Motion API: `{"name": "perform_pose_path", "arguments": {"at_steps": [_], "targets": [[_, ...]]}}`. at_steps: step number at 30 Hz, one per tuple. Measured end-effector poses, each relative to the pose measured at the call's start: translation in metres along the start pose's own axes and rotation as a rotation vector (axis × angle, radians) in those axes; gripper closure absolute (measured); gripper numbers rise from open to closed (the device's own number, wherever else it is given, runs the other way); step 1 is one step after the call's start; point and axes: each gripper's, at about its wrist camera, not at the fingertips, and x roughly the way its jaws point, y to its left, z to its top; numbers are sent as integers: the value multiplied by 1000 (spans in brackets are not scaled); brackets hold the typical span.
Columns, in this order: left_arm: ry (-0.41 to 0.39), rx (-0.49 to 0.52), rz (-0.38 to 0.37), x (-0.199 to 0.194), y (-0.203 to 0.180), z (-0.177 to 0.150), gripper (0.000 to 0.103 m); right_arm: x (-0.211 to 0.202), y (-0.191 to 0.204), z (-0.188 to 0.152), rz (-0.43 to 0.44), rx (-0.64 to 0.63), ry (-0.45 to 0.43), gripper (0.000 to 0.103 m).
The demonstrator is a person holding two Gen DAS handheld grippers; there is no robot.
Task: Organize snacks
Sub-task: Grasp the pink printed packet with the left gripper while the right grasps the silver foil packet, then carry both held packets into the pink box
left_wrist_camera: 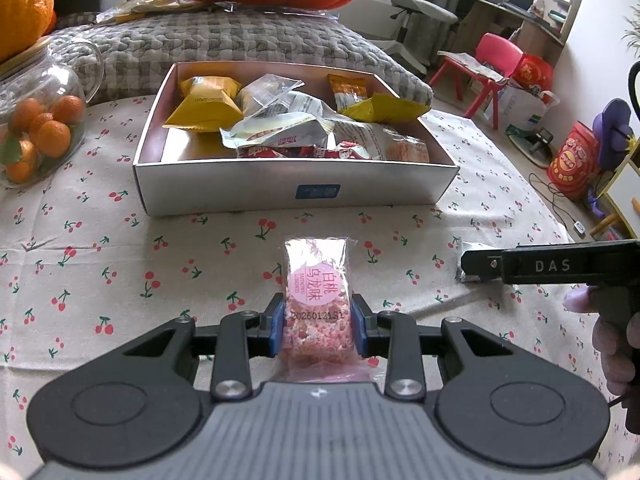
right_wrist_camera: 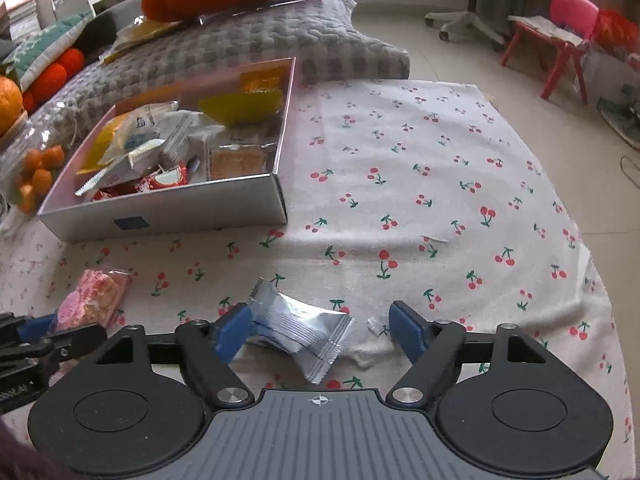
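Snacks are mostly lying in the silver box (left_wrist_camera: 296, 188) on the tabletop (left_wrist_camera: 100, 264); two are waiting outside. Left claw (left_wrist_camera: 318, 322) is gripping the pink rice bar (left_wrist_camera: 316, 280); right claw (right_wrist_camera: 320, 330) is gaping around the silver packet (right_wrist_camera: 304, 332).

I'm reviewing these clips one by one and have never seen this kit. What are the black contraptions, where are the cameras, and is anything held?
They are hand-held two-finger grippers, one per hand, each carrying a camera looking along its blue-padded fingers. The left camera shows the left gripper shut on a clear-wrapped pink snack bar. The right camera shows the right gripper open, with a silver foil snack packet lying on the cherry-print tablecloth between its fingers, not gripped. Behind sits an open silver cardboard box already holding assorted snacks.
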Motion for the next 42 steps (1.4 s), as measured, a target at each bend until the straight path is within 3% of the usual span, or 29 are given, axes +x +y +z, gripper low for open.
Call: {"name": "perform_pose_path", "arguments": {"at_steps": [3, 6, 12, 13, 14, 20, 32, 42], "targets": [[-1, 5, 2, 0, 0, 0, 73, 2, 8, -2, -22, -32, -1, 22], [-1, 10, 4, 0, -1, -1, 73, 2, 18, -4, -34, -88, -2, 32], [0, 7, 3, 0, -1, 0, 73, -3, 28, -3, 14, -116, 8, 75], [-1, 5, 2, 0, -1, -1, 73, -3, 28, -3, 20, -117, 10, 86], [-1, 4, 1, -1, -1, 0, 73, -4, 29, -3, 27, -114, 14, 90], [-12, -10, -4, -7, 1, 1, 73, -8, 25, 1, 71, -74, 23, 95], [-26, -27, -15, -13, 3, 4, 73, -28, 6, 17, 156, 48, -18, 96], [-81, -68, -43, -28, 7, 17, 73, -38, 10, 28, 182, 69, -54, 96]]}}
